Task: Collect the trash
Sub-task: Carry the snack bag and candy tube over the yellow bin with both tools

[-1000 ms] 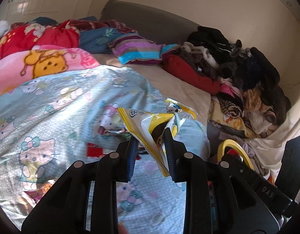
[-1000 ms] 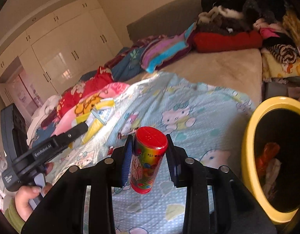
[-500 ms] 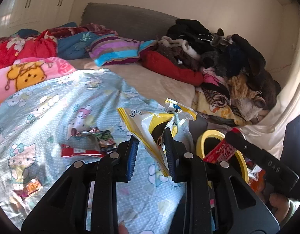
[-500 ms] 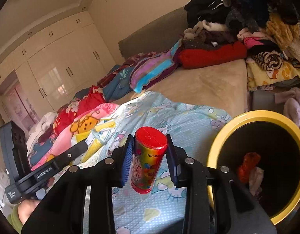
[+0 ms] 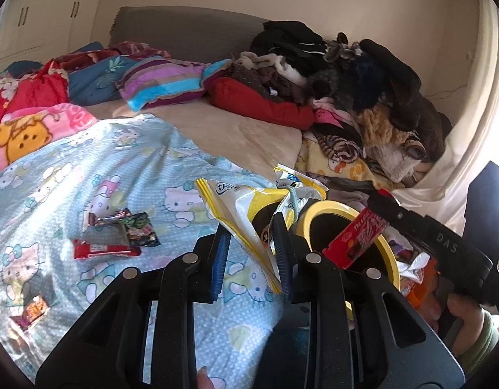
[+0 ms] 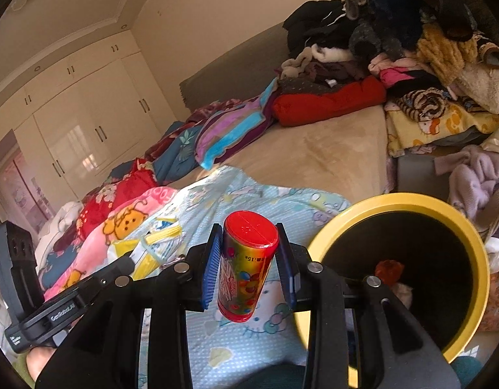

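Observation:
My left gripper (image 5: 252,246) is shut on a yellow and white snack bag (image 5: 249,207), held over the bed edge just left of the yellow-rimmed trash bin (image 5: 389,253). My right gripper (image 6: 249,259) is shut on a red-capped candy tube (image 6: 246,265), held just left of the bin (image 6: 476,256). In the left wrist view the tube (image 5: 356,240) hangs over the bin's mouth. Wrappers (image 5: 116,236) lie on the Hello Kitty sheet (image 5: 87,175). The bin holds some orange and white trash (image 6: 390,270).
A small orange wrapper (image 5: 34,309) lies at the sheet's near left. Blankets and pillows (image 5: 158,81) cover the far bed. A heap of clothes (image 5: 363,87) fills the right side. Clothes (image 6: 476,178) lie behind the bin. White wardrobes (image 6: 71,123) stand at the left.
Both grippers have moved right toward the bin. The bin now looms larger in both views, and the tube now sits over its mouth. Both grips are unchanged.

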`<state>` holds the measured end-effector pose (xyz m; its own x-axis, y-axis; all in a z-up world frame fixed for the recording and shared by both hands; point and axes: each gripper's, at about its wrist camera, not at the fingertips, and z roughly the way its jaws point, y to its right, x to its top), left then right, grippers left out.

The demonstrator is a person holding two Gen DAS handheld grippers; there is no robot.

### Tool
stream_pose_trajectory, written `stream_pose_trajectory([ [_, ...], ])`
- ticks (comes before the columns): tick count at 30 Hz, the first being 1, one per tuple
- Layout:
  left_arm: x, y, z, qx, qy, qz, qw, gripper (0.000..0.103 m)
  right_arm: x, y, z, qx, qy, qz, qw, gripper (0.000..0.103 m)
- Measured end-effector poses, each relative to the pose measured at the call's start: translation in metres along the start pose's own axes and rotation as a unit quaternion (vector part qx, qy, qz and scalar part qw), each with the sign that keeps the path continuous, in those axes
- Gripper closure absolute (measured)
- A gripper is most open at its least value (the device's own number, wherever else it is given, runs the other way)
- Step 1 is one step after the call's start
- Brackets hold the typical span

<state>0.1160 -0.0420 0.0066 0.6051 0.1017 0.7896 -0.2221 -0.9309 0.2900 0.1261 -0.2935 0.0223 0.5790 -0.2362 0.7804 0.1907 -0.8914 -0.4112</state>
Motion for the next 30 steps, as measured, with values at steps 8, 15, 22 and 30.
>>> stream_pose_trajectory([
  [8,-0.006,0.021,0.008,-0.016,-0.012,0.014,0.9997,0.083,0.005,0.024,-0.012,-0.03,0.013,0.003,0.999,0.072],
  [15,-0.013,0.041,0.014,-0.028,-0.022,0.032,0.9989,0.083,0.006,0.044,-0.021,-0.053,0.022,0.009,0.998,0.072],
  [22,-0.018,0.059,0.021,-0.038,-0.032,0.048,0.9976,0.083,0.009,0.069,-0.03,-0.072,0.032,0.03,0.996,0.072],
  [30,-0.024,0.075,0.029,-0.045,-0.042,0.064,0.996,0.083,0.012,0.098,-0.038,-0.095,0.042,0.052,0.993,0.072],
])
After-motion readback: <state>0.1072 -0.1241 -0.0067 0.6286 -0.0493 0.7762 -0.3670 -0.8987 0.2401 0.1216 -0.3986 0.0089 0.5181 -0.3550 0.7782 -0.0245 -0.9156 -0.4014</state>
